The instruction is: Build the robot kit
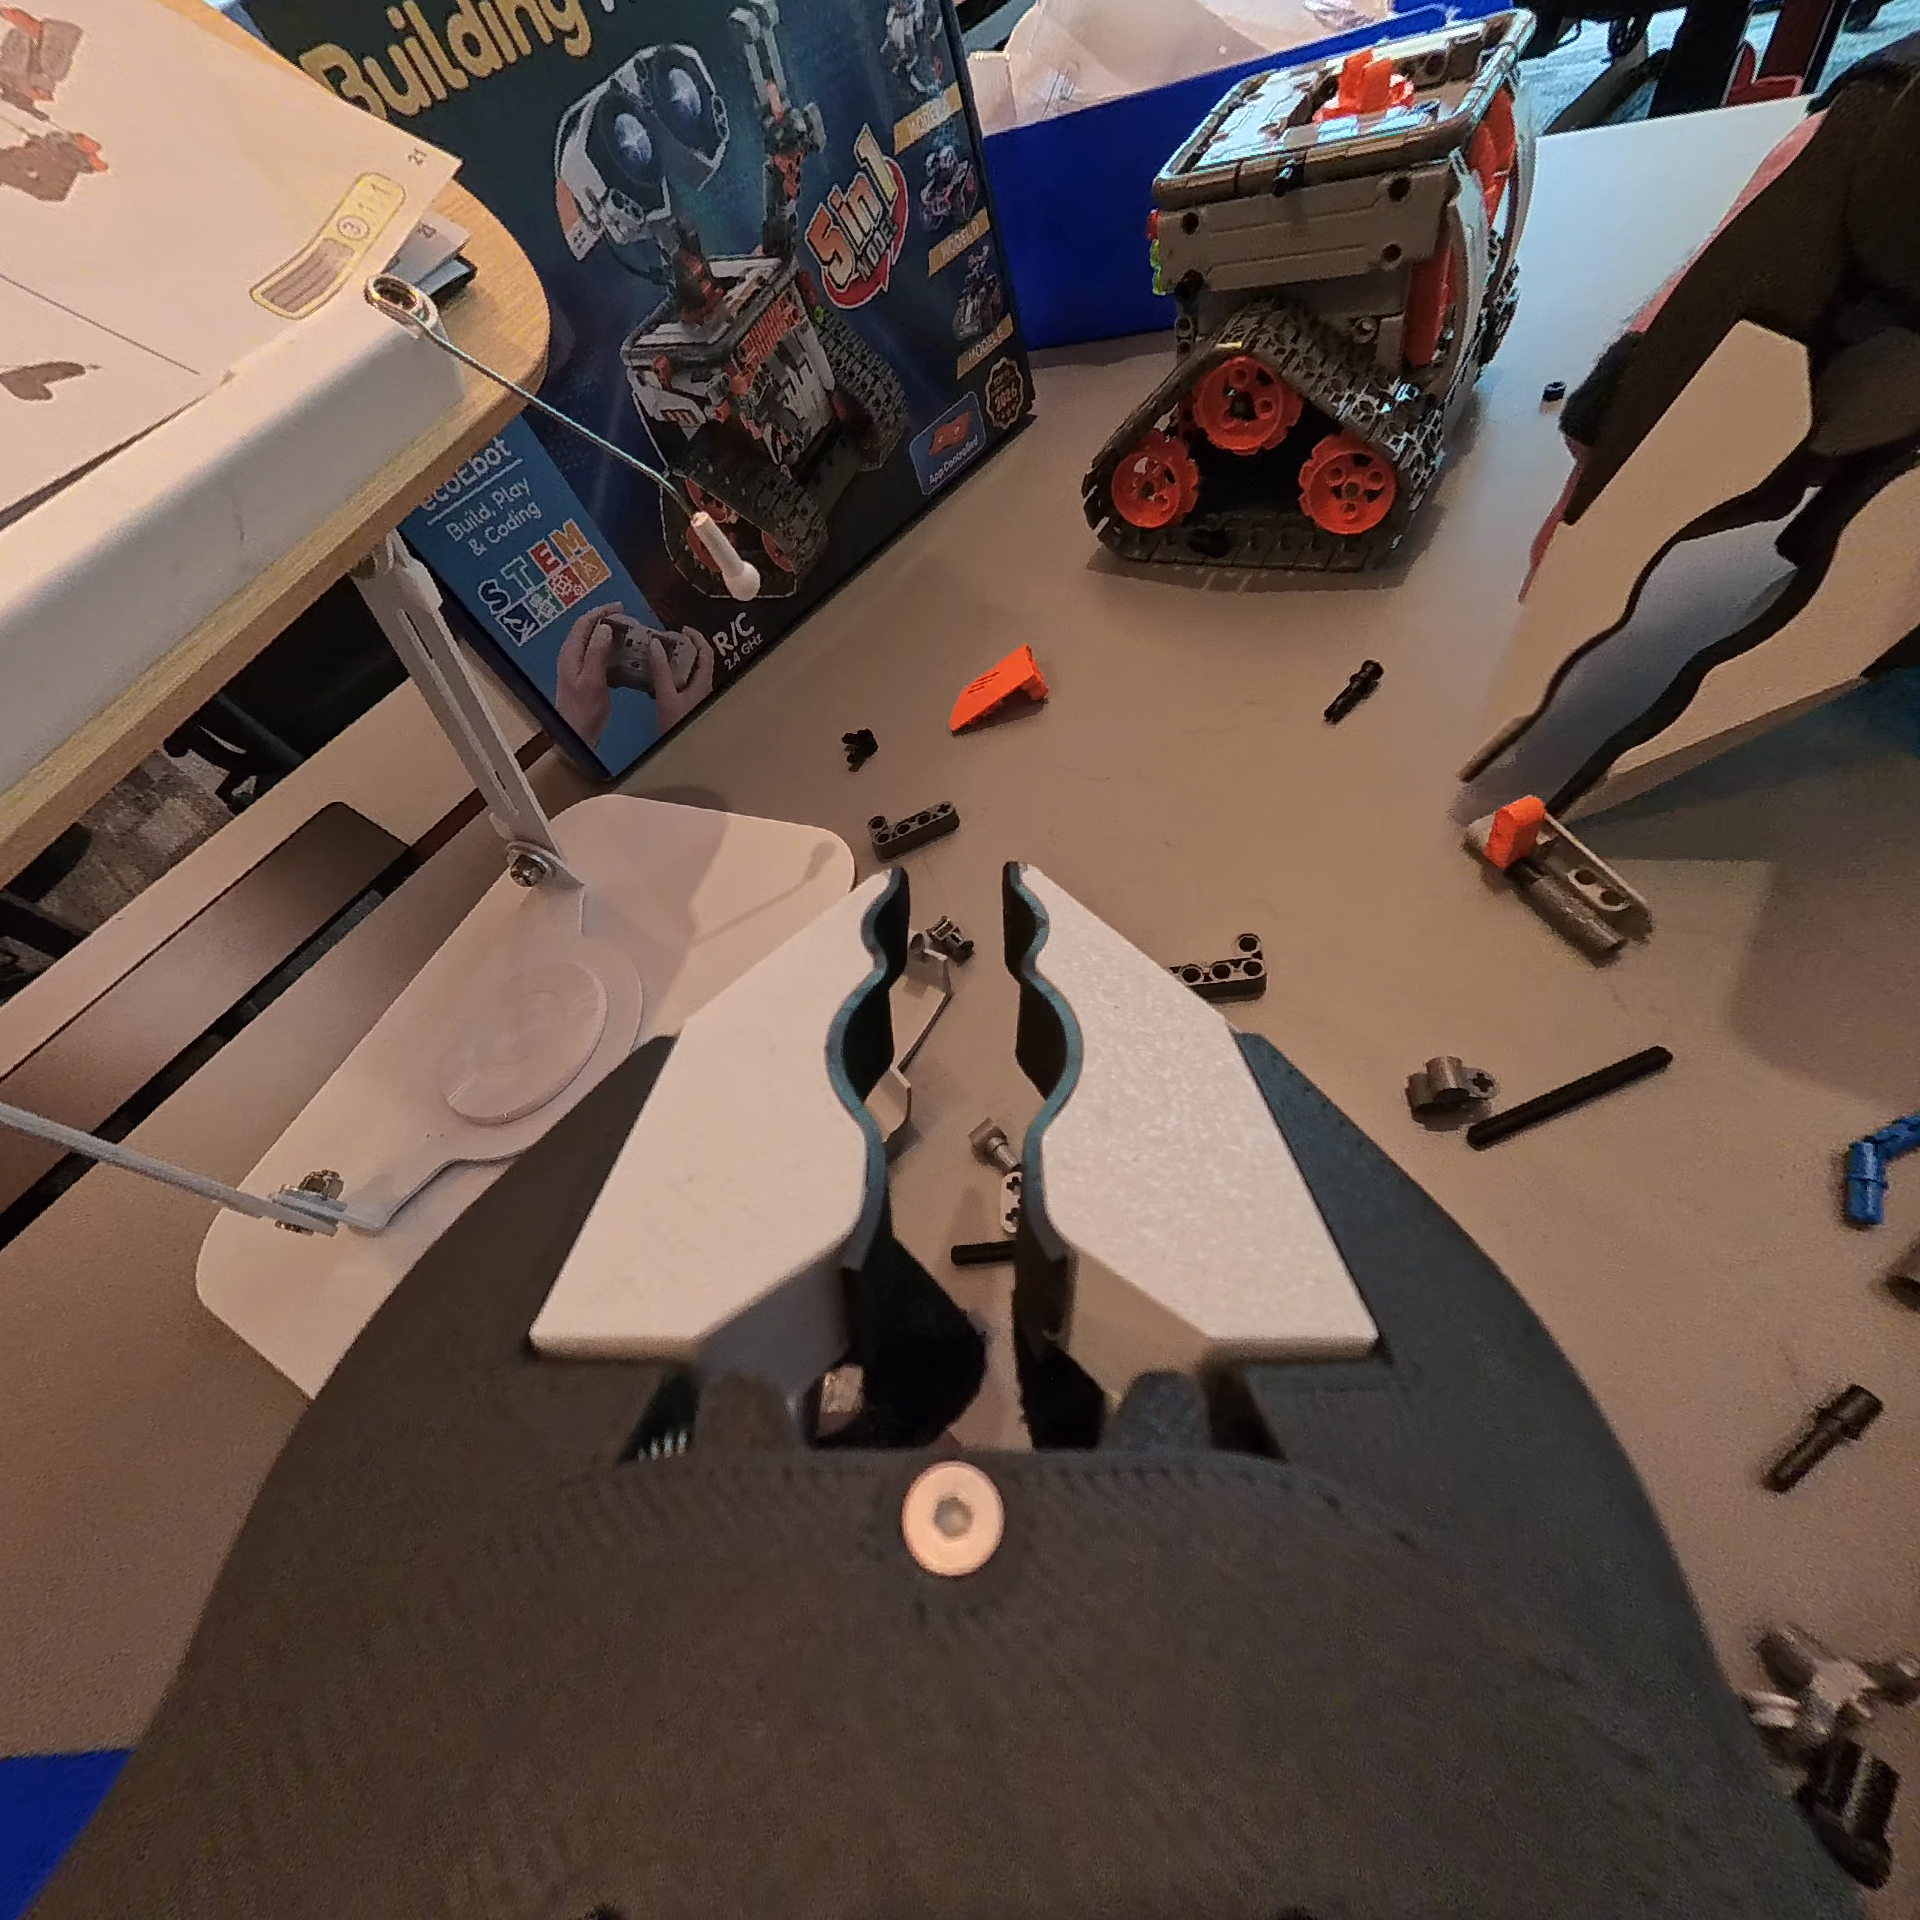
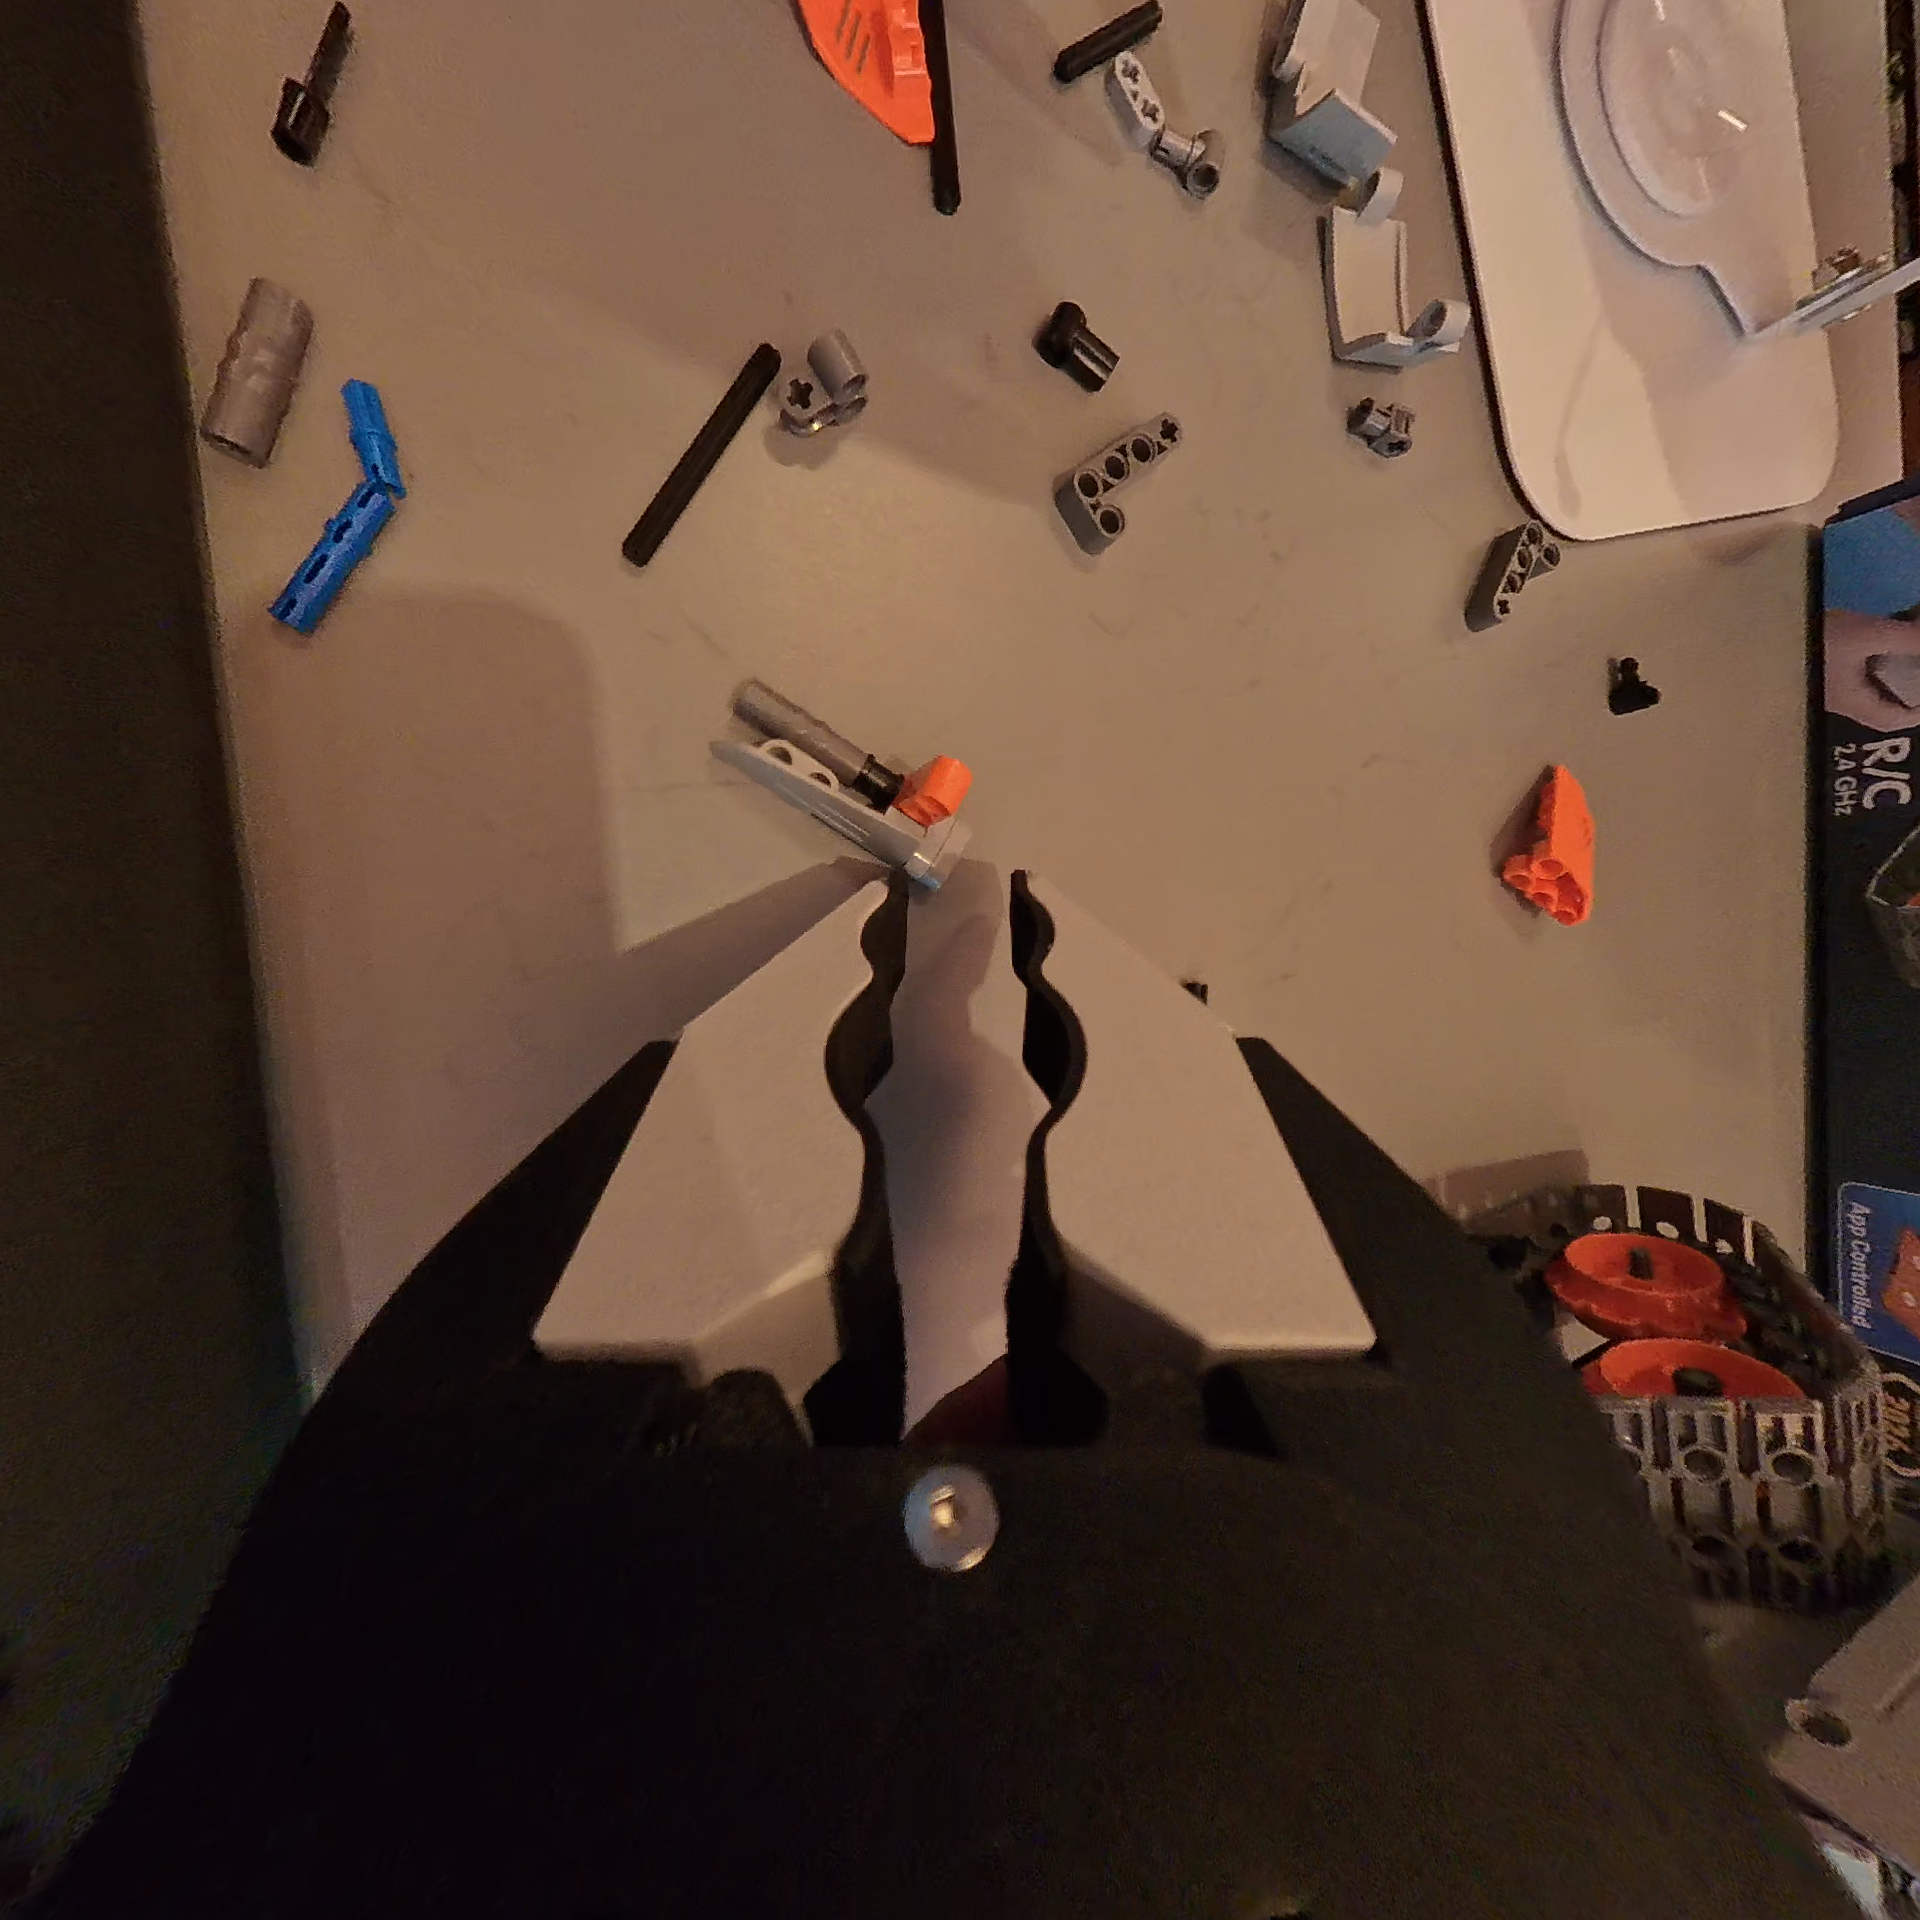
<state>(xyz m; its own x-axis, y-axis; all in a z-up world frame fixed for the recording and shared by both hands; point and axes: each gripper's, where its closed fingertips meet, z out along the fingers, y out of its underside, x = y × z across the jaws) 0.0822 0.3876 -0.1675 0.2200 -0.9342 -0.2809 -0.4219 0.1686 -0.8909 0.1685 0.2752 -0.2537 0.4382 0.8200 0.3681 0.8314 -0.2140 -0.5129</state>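
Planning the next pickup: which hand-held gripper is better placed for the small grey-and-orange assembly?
Right hand-held gripper: open, its tips almost at the grey-and-orange assembly. The left hovers farther off.

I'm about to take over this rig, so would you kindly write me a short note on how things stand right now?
Left gripper: open, empty, low over the table, above small grey pieces beside the white stand base.
Right gripper: open, empty, tips just short of the grey-and-orange subassembly, which lies flat; contact cannot be told.
Tracked model stands partly built before the blue bin, beside the kit box.
Loose: orange wedge, black axle, blue connector, grey L-beam.
Nothing is held; many parts remain unattached.
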